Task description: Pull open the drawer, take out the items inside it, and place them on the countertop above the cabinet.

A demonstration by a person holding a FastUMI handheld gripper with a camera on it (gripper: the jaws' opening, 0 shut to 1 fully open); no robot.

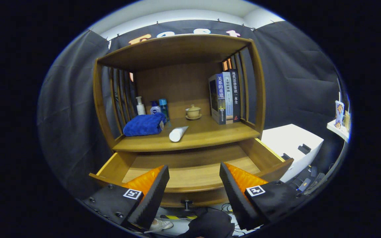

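Note:
The wooden cabinet's drawer (190, 172) stands pulled open just ahead of my fingers, and the part of its bottom I can see is bare wood. On the countertop (203, 137) above it lie a folded blue towel (144, 125) and a white tube (178, 133) on its side. My gripper (193, 180) is open, held apart in front of the drawer's front edge with nothing between its fingers. The drawer's small knob (186, 202) shows below, between the fingers.
At the back of the countertop stand three bottles (152, 106), a small lidded cup on a saucer (193, 112) and upright books (226, 97). A white box (291, 142) sits right of the cabinet. A shoe (159, 225) and cables lie on the floor below.

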